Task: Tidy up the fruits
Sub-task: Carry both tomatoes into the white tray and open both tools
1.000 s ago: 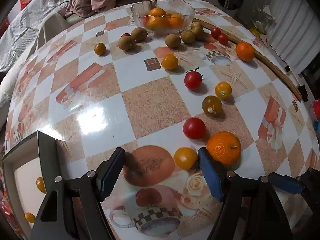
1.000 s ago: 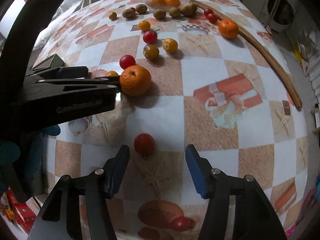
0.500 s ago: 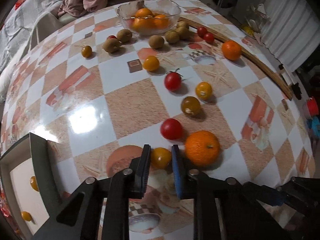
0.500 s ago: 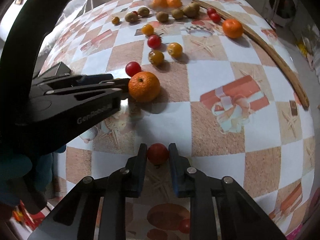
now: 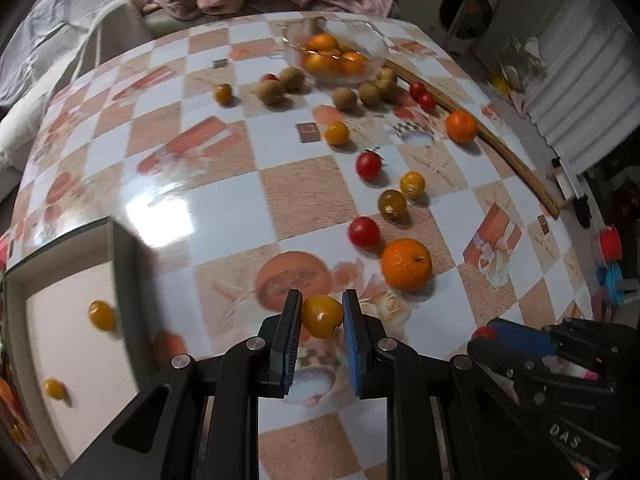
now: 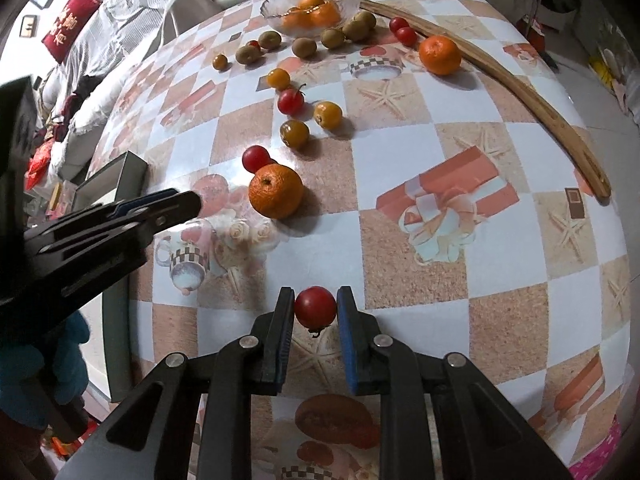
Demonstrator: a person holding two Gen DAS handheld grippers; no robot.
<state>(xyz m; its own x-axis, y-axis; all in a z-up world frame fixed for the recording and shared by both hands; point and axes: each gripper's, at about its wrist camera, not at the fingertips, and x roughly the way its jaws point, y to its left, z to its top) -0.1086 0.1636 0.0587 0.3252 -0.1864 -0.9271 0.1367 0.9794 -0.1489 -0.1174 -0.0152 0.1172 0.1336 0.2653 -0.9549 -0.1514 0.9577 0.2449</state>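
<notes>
My left gripper (image 5: 321,316) is shut on a yellow cherry tomato (image 5: 322,317) and holds it just above the tablecloth. My right gripper (image 6: 316,307) is shut on a red cherry tomato (image 6: 315,306), also lifted slightly. The right gripper shows at the lower right of the left wrist view (image 5: 516,340). A white tray (image 5: 72,332) at the left table edge holds two yellow tomatoes (image 5: 102,315). An orange (image 5: 406,265) lies just right of my left gripper. A glass bowl (image 5: 336,46) of oranges stands at the far side.
Loose red tomatoes (image 5: 364,232), yellow tomatoes (image 5: 412,184), kiwis (image 5: 271,91) and another orange (image 5: 461,126) are scattered across the checked tablecloth. A curved wooden stick (image 6: 500,68) runs along the right edge. Clothes are piled behind the table.
Both grippers went from open around their tomatoes to shut on them, then lifted. The left gripper has swung left toward the tray.
</notes>
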